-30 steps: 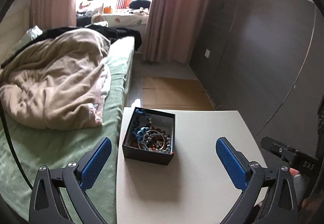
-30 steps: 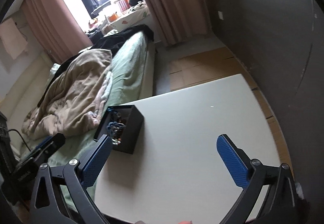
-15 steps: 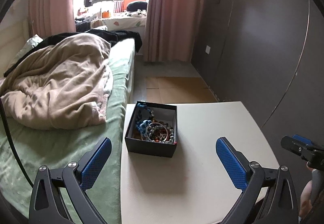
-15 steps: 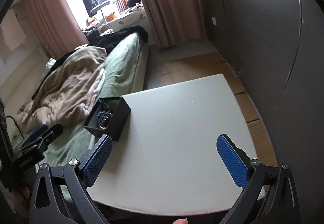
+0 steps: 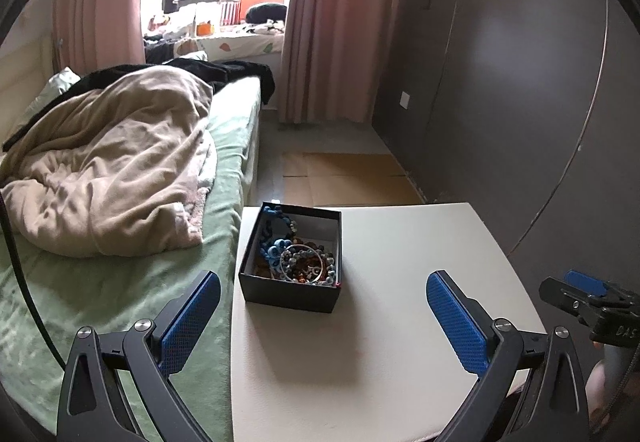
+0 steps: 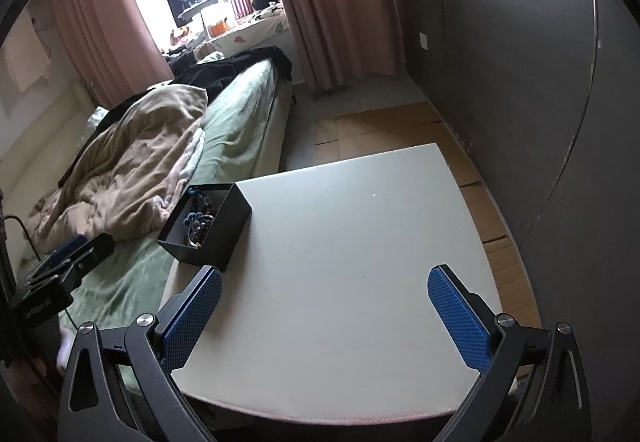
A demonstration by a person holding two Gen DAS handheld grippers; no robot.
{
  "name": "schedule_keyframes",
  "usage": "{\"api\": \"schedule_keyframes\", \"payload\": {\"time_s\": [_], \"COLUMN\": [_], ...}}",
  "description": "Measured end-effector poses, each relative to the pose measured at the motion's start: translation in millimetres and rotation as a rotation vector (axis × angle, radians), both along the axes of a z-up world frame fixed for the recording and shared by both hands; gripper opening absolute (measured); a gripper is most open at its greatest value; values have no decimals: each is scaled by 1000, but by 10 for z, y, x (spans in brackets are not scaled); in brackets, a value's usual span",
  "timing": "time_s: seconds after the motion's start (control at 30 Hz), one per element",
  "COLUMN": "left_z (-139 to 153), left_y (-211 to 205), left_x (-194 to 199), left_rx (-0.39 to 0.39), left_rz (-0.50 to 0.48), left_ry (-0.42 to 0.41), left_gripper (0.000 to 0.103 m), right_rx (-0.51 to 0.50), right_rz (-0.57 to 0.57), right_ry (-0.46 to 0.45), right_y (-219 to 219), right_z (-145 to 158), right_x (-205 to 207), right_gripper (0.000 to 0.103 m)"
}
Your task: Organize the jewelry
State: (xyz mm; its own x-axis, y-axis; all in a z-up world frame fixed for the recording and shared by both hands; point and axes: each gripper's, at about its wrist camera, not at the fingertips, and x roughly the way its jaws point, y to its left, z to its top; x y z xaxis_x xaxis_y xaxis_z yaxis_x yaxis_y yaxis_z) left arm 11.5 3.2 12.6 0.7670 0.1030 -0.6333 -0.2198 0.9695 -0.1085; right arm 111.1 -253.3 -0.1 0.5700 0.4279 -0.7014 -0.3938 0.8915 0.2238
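A black open box [image 5: 289,289] stands at the left edge of a white table [image 5: 392,346]. It holds a tangle of jewelry [image 5: 298,257]: blue beads, silver bangles and brown beads. The box also shows in the right wrist view [image 6: 226,226], at the table's left side. My left gripper [image 5: 323,320] is open and empty, held above the table just in front of the box. My right gripper [image 6: 325,316] is open and empty above the table's near middle. The right gripper appears at the right edge of the left wrist view [image 5: 588,298].
A bed [image 5: 120,294] with a green sheet and a beige blanket [image 5: 108,170] runs along the table's left side. A dark wall [image 5: 520,102] stands on the right. Cardboard sheets [image 5: 348,182] lie on the floor beyond the table.
Both grippers have pulled back and levelled, so the box and table look a little farther. Both stay open and empty. The box has not moved.
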Motion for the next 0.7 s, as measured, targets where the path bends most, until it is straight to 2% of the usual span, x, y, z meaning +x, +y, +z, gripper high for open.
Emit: {"api": "schedule_keyframes", "payload": {"time_s": [0.3,0.5,0.7], "left_z": [-33,43,40], "left_y": [4,34,29], "left_x": [30,-31,-34], "left_rx": [6,-12,-11], "left_rz": [-14,-5,-10], "left_ry": [2,-47,-37], "left_gripper": [103,103,103], "right_rx": [-10,-19,-26], "right_rz": [0,-4,-6], "right_ry": [-5,1,-1], "right_y": [23,9,12], "right_z": [22,29,13], "right_x": [-15,-8,8], "right_gripper": [103,103,103]}}
